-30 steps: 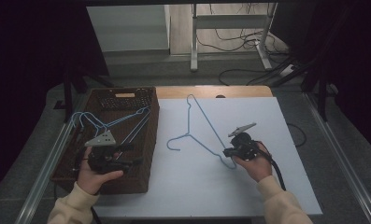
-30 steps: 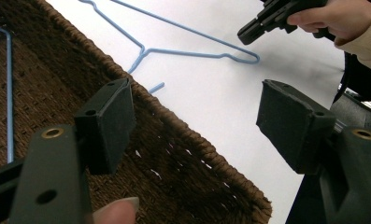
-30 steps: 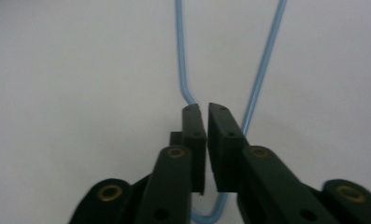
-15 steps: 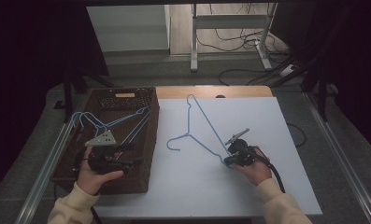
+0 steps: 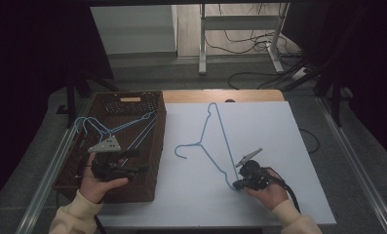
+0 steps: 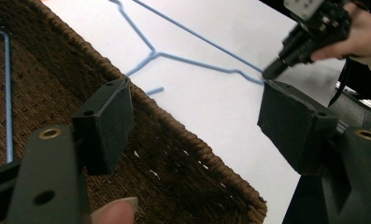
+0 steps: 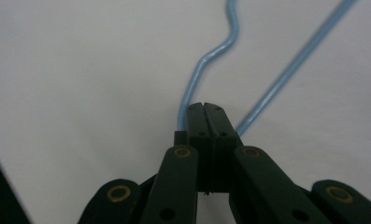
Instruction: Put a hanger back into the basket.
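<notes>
Right gripper (image 5: pixel 237 185) jaws seemingly clamped on blue hanger (image 5: pixel 215 141) corner; left gripper (image 5: pixel 132 169) wide, empty.

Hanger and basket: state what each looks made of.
Hanger: thin wire, probably metal under a smooth light-blue coating; it keeps sharp bends and a slim round section. Basket: dark brown woven fibre, perhaps rattan or seagrass, matte; the left gripper view shows its braided rim and plaited weave.
</notes>
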Tool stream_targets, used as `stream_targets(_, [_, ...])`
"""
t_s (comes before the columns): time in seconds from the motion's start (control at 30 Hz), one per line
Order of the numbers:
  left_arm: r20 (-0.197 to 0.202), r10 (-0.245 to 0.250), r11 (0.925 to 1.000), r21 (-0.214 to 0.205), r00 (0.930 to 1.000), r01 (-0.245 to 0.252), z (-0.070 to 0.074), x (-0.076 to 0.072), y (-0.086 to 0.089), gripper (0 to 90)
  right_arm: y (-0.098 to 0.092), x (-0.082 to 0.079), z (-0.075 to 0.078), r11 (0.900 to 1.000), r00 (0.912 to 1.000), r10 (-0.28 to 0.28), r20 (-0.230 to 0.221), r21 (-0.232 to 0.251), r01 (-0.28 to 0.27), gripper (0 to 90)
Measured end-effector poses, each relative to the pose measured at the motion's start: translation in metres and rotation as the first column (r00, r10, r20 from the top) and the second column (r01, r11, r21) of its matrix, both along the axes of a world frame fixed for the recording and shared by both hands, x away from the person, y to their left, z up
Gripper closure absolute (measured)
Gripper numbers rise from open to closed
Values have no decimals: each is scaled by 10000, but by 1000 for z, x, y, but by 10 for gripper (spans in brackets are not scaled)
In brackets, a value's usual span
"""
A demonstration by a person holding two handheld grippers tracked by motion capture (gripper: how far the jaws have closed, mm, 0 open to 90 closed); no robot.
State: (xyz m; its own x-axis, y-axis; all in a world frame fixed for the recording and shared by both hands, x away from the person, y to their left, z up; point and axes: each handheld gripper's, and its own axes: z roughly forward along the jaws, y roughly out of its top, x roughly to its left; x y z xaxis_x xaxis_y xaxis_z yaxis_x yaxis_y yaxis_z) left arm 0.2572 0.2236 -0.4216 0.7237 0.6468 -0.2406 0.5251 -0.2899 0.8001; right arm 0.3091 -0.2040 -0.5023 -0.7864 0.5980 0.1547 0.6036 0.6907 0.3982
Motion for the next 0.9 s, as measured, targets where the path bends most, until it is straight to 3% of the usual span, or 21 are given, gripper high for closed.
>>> stream_targets(0.17, [72, -50, 10000, 3, 10000, 50, 2, -1, -1, 269, 15, -16, -2, 9974, 9969, 695, -374, 208, -688, 897])
stream_targets(0.23, [68, -50, 10000, -14, 10000, 50, 2, -1, -1, 269, 21, -21, -2, 9964, 9961, 839, -282, 126, -836, 897])
stream_targets(0.3, [62, -33, 10000, -2, 10000, 33, 2, -1, 0, 269, 26, -24, -3, 9934, 9921, 1096, -607, 410, -1073, 897])
stream_targets(0.37, [72, -7, 10000, -12, 10000, 7, 2, -1, 1, 270, 31, -27, -3, 9921, 9912, 1219, -525, 358, -1201, 897])
stream_targets(0.43, [75, 29, 10000, -55, 10000, -29, 2, -1, 2, 272, 36, -29, -5, 9874, 9851, 1505, -838, 615, -1457, 897])
stream_targets(0.5, [68, 30, 10000, -32, 10000, -30, 2, -1, 3, 272, 41, -31, -5, 9861, 9841, 1614, -739, 520, -1578, 897])
stream_targets(0.9, [24, -16, 10000, 5, 10000, 16, 1, -1, 0, 273, 63, -38, -10, 9712, 9692, 2231, -1046, 1085, -2119, 897])
